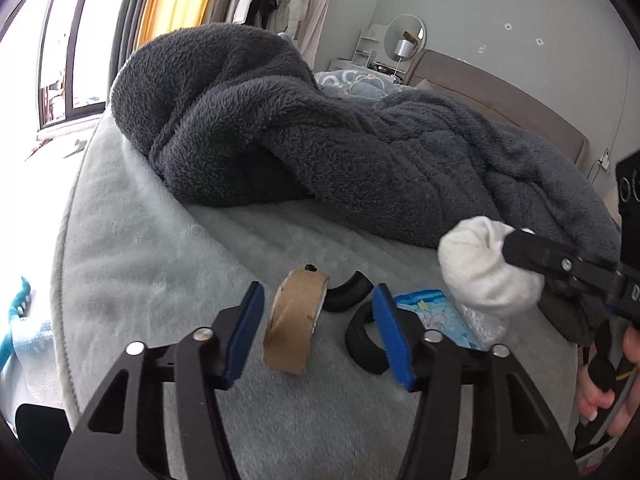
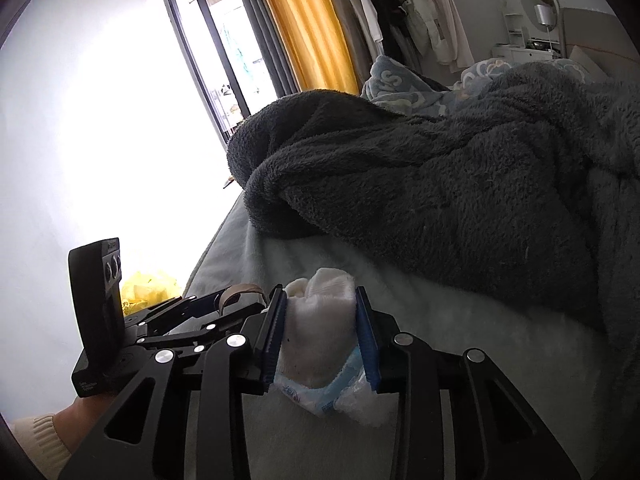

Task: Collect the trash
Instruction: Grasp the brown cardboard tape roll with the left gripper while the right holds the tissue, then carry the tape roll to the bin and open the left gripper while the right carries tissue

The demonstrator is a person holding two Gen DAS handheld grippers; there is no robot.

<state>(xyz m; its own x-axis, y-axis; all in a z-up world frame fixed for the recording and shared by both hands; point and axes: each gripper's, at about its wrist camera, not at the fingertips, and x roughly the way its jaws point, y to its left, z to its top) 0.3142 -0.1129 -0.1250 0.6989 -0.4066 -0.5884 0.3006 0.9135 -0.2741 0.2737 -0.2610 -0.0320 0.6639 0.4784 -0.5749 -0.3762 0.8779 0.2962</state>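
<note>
Your right gripper (image 2: 320,320) clamps the white wad (image 2: 320,312) for removal; your left gripper (image 1: 318,320) brackets the tape roll (image 1: 294,320) (2 pads untouching), beside it.

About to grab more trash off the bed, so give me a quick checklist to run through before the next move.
1. Right gripper clamped on the white crumpled cloth wad: ok.
2. Brown cardboard tape roll between the left gripper pads: ok.
3. Left pads touching the roll: not ok, gaps both sides.
4. Blue printed plastic wrapper collected: not ok, on the bed.
5. Trash bin location: cannot tell.
</note>
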